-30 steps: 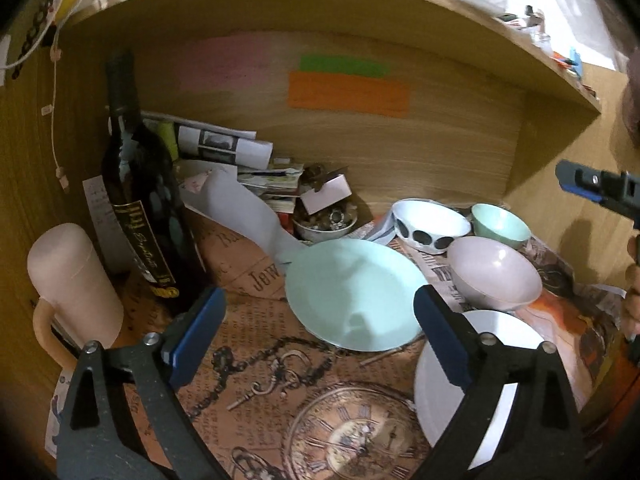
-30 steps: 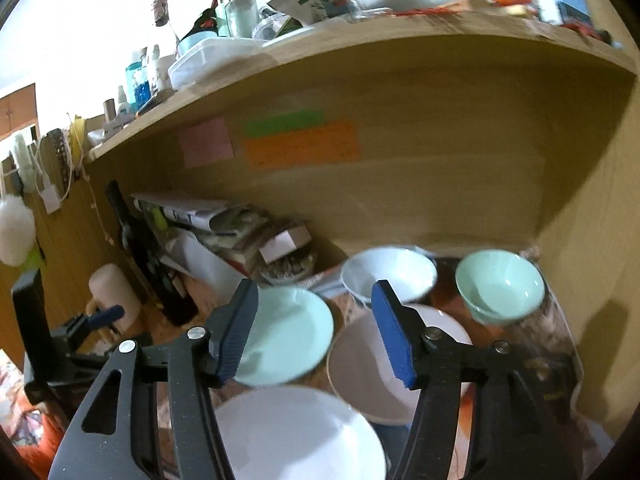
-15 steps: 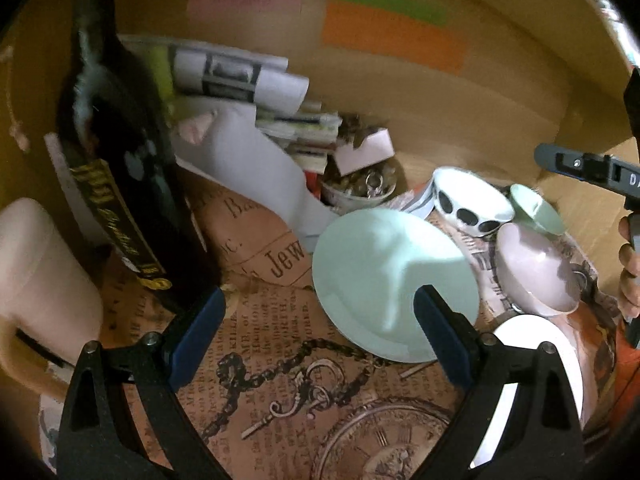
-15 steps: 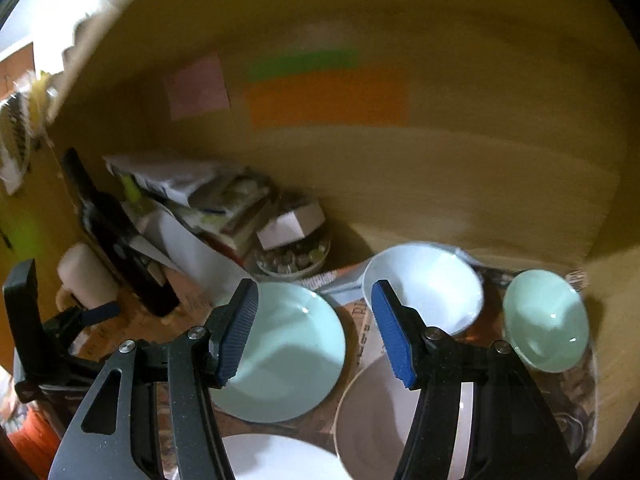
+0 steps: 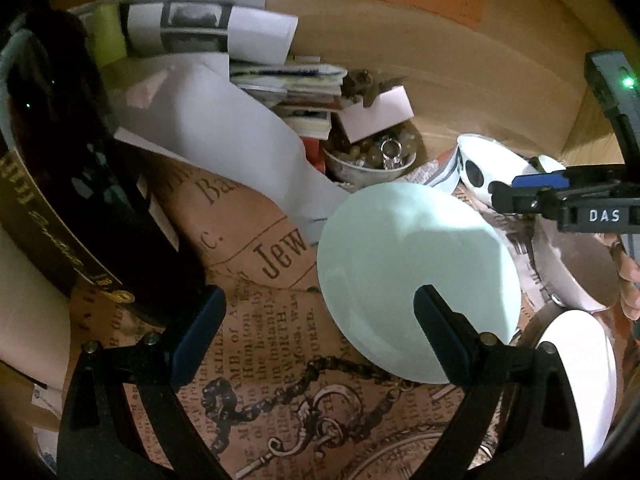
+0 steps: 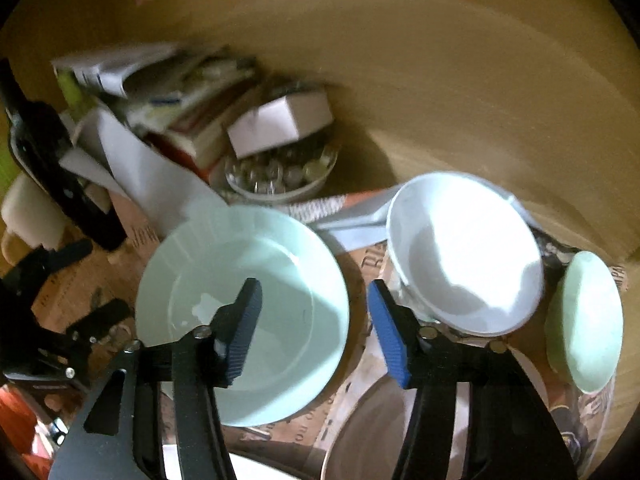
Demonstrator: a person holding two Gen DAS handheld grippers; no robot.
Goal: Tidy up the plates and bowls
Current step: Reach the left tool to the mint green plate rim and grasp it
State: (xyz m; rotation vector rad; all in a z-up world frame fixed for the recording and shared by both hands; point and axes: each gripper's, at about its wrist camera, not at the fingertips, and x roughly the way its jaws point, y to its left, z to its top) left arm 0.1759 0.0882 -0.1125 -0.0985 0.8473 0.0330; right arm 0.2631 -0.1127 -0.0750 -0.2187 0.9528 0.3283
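- Progress: nothing appeared sorted. The mint plate (image 6: 240, 312), spotted bowl (image 6: 464, 252), small mint bowl (image 6: 584, 332), pale pink bowl (image 5: 576, 276) and white plate (image 5: 576, 376) lay apart on the tabletop (image 5: 256, 344); stacking all remained, by this view.
- Right gripper (image 6: 316, 332): fingers part open and just closing, with nothing pressed between them; the mint plate's rim at 3 o'clock lay in the gap, suggesting a grasp in preparation.
- Left gripper (image 5: 320, 336): fingers spread wide and empty, above the mint plate's edge at 8 o'clock.
- Position: from the left wrist, the mint plate sat centrally, the spotted bowl at its 2 o'clock, the pink bowl at 3 o'clock, the white plate at 5 o'clock.
- Materials: plates shallow, round, smooth and glossy; bowls deep and glazed, one with black ovals outside. The tabletop wore matte brown newsprint-patterned paper. A dark glass bottle (image 5: 68, 184), loose papers (image 5: 224, 120) and a trinket dish (image 5: 368, 160) crowded the rear.
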